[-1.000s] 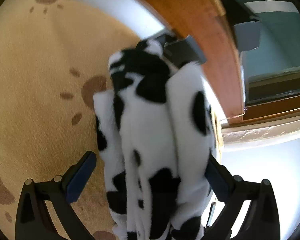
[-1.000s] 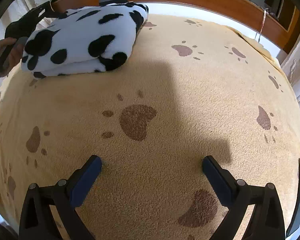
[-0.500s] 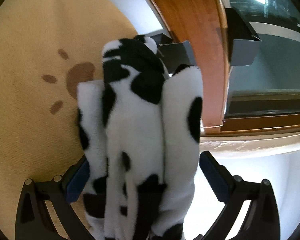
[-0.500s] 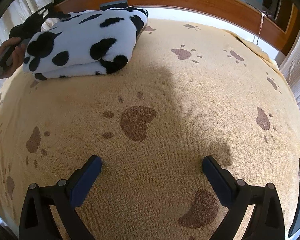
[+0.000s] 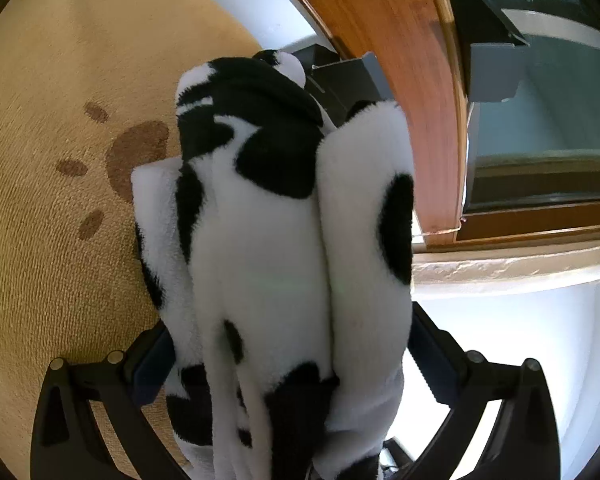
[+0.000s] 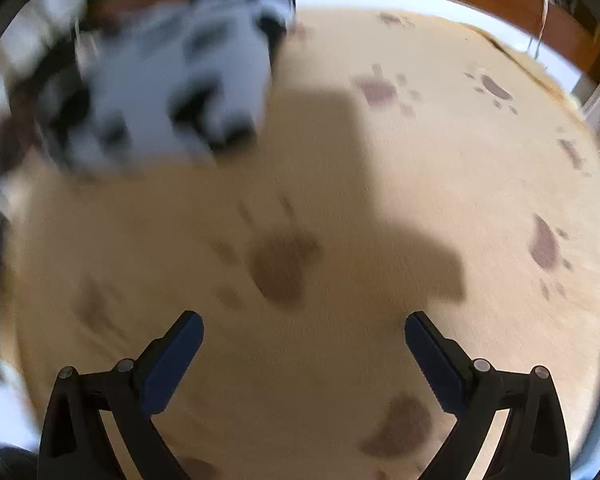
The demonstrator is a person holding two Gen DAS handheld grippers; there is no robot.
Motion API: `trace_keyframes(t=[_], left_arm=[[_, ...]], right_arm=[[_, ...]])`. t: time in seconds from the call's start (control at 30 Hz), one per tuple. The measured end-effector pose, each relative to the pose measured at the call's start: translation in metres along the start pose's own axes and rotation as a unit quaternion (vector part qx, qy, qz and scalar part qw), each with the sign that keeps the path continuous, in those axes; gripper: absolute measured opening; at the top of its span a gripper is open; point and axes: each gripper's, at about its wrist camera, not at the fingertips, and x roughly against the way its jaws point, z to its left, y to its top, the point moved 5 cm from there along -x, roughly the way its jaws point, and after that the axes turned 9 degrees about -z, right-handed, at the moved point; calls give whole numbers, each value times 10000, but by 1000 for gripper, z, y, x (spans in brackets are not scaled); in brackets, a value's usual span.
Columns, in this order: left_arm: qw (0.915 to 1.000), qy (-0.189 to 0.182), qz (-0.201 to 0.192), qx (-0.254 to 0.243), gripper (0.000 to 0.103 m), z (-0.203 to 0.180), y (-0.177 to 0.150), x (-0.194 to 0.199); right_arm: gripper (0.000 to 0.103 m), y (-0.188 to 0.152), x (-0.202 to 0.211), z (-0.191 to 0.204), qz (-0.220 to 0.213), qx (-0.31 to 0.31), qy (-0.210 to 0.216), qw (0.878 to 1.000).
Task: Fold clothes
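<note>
Fleece cow-print garment (image 5: 284, 264), folded, sits between left gripper (image 5: 288, 364) fingers, both pads touching it, grasped. Right gripper (image 6: 304, 344) wide, holding nothing, well apart above tan blanket (image 6: 380, 208).

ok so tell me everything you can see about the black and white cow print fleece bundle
The black and white cow print fleece bundle is thick, plush fabric, white with irregular black patches, folded into several rounded layers. It lies on the tan paw-print bedspread near the wooden bed frame, beside a dark grey box. Its near end sits between the wide-set blue-padded fingers of the left gripper, filling the gap; whether they press it is unclear. In the right wrist view it is blurred, far from the open right gripper.
</note>
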Motion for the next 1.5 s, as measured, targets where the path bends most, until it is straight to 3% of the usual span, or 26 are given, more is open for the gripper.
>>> trace_keyframes(t=[0.17, 0.37, 0.43, 0.53, 0.63, 0.77, 0.9, 0.97, 1.07, 1.17, 1.23, 1.3, 1.37, 1.4, 1.5], left_arm=[[10000, -16, -12, -19, 103, -1, 0, 3], [9999, -74, -30, -72, 103, -1, -1, 9], [9999, -81, -48, -122, 103, -2, -2, 11], [9997, -62, -106, -221, 103, -4, -4, 13], [9991, -27, -206, -368, 103, -6, -7, 16], [9982, 18, -308, -518, 103, -9, -10, 19], [9985, 57, -340, -432, 103, -8, -9, 23], [9987, 79, -357, -359, 103, -8, -8, 26], [9989, 57, -416, -218, 103, -6, -8, 29], [9990, 117, -400, -159, 103, -6, -8, 34], [9981, 332, -409, -306, 103, -15, -8, 29], [9966, 547, -418, -452, 103, -24, -7, 25], [9944, 762, -426, -598, 103, -33, -6, 20], [9929, 867, -446, -675, 103, -37, -6, 20], [9869, 1168, -613, -932, 103, -42, -9, 29]], right_arm=[[102, 68, -7, -10, -329, -863, 1045, 9902], [102, 151, -19, -23, -656, -1833, 2163, 9567], [102, 180, -51, -28, -443, -2015, 1963, 9586], [102, 195, -68, -34, -325, -2071, 1513, 9660], [102, 215, -72, -28, -469, -1416, 1039, 9833], [102, 249, -86, 8, -577, -60, 254, 9980], [102, 260, -126, 32, -199, 979, -430, 9941], [102, 261, -141, 37, -17, 1167, -615, 9913], [102, 271, -130, 46, -226, 1291, -829, 9879], [102, 289, -96, 64, -748, 1178, -479, 9891], [102, 302, -75, 82, -938, 966, 204, 9907], [102, 309, -76, 104, -632, 819, 1018, 9894], [102, 309, -87, 123, -206, 701, 1571, 9849], [102, 307, -96, 131, -12, 692, 1669, 9835], [102, 301, -126, 137, 244, 996, 1095, 9887]])
